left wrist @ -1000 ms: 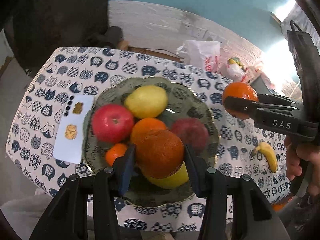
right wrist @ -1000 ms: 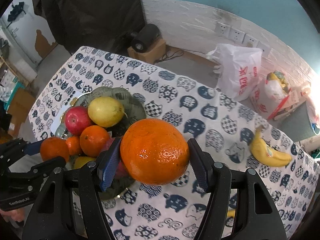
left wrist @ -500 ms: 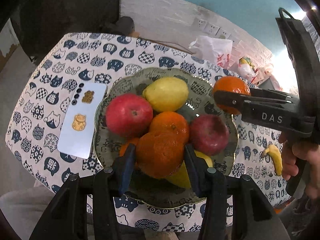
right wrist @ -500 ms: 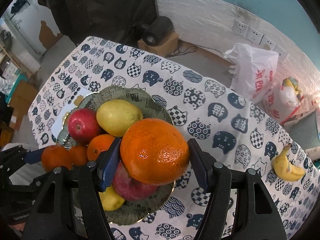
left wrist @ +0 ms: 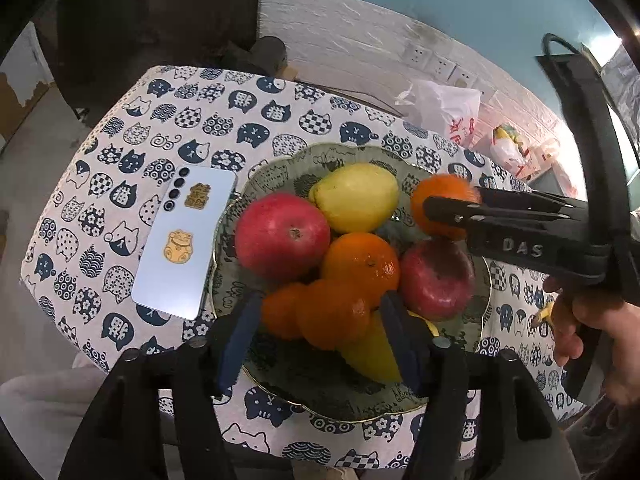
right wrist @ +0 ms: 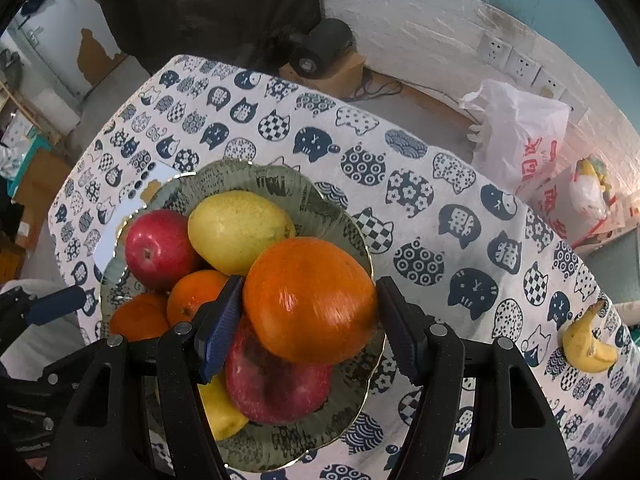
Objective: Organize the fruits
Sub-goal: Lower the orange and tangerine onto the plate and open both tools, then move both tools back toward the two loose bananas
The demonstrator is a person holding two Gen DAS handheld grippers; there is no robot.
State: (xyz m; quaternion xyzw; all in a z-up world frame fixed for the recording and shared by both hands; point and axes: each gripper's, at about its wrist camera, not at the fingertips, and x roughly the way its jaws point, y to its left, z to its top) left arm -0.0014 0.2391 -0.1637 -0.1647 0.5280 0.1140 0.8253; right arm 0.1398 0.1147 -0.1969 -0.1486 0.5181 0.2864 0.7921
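Green patterned bowl (left wrist: 280,168) toward the near edge of the table (left wrist: 120,152), cat-print cloth over it. Piled in the bowl: red apple (left wrist: 282,236) at left, yellow pear (left wrist: 356,196) behind, mid orange (left wrist: 360,260) in the centre, dark red apple (left wrist: 434,278) at right, yellow fruit underneath at the near rim, kind unclear.

Left gripper (left wrist: 318,320) pointing steeply down over the bowl's near side, jaws opening. Small orange (left wrist: 334,314) between them but clear of both blue pads, resting on the pile beside another small orange (left wrist: 280,312).

Right gripper (right wrist: 306,312) over the bowl's right side, jaws part open and clamped on large orange (right wrist: 310,300), pads touching it on both sides. Held just above the dark red apple; touching it or not, cannot tell. From the left wrist view, same gripper reaching in from the right, person's hand (left wrist: 592,328) on its grip.

Pale blue phone (left wrist: 184,240) flat on the cloth just beside the bowl's left rim, gold stickers on its back. Banana (right wrist: 588,344) alone near the table's right edge, well apart from the bowl. White plastic bag (right wrist: 516,132) on the floor beyond the far edge, by a white brick wall.
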